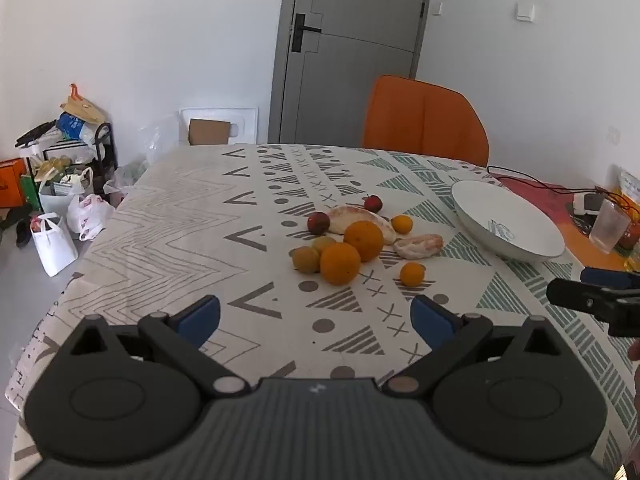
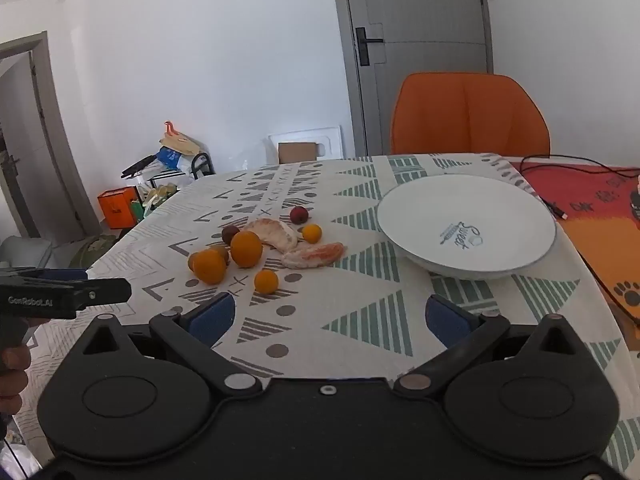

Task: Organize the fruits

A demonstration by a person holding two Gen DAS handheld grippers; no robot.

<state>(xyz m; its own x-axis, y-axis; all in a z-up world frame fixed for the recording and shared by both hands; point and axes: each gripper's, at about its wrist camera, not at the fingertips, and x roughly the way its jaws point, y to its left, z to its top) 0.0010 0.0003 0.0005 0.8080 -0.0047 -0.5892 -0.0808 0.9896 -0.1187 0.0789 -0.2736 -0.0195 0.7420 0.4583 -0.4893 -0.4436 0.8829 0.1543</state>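
A counter [image 2: 360, 332] draped in a white cloth patterned with grey and green triangles carries a loose cluster of oranges [image 2: 246, 249], small red fruits [image 2: 299, 215] and peeled pomelo segments [image 2: 314, 255], with a wide white ceramic bowl [image 2: 466, 226] beside them.

Fruits [image 2: 256, 248] clustered on counter [image 2: 360, 320]: oranges, peeled pomelo segments, small red fruits. White bowl [image 2: 466, 226] stands upright, near right.
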